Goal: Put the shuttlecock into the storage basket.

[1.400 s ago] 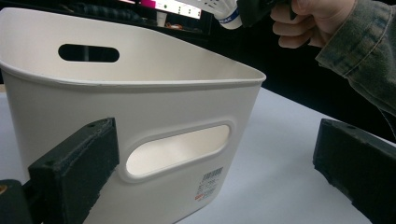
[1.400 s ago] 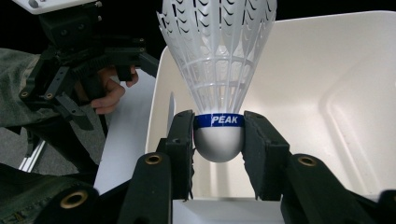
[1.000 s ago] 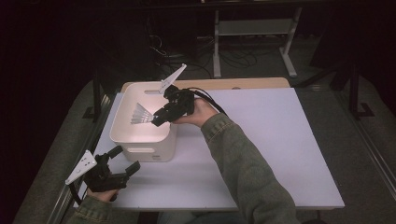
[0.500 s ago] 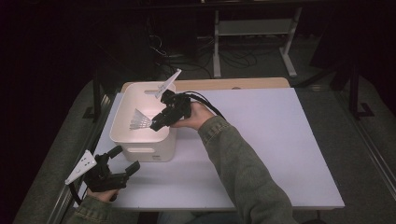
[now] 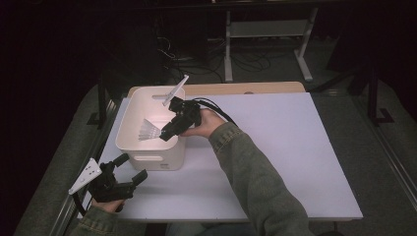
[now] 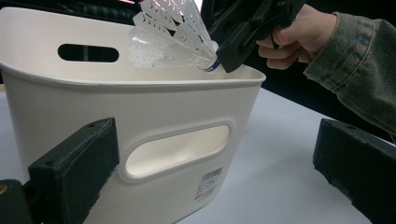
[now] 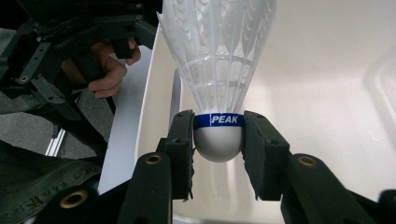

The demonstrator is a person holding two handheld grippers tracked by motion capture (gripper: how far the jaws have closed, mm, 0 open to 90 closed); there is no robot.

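The right gripper [image 7: 218, 140] clamps its fingers [image 7: 182, 140] on the shuttlecock [image 5: 147, 131] by its cork, feathers pointing toward frame left over the open white bin [image 5: 147, 160]. At lower left, the left gripper [image 5: 129, 169] waits with fingers spread, empty.

The shuttlecock [image 7: 218, 70] is white, with a rounded white cork base and a flared plastic skirt of ribbed, feather-like vanes; a blue band printed "PEAK" rings the top of the base. It is clamped at the base between the jaws of the right gripper [image 5: 169, 132], skirt pointing away from the hand. It sits over the open top of the white bin [image 5: 129, 129], a rounded plastic tub with oval handle slots and a small barcode label on its side, standing upright on the worktop [image 5: 295, 147].
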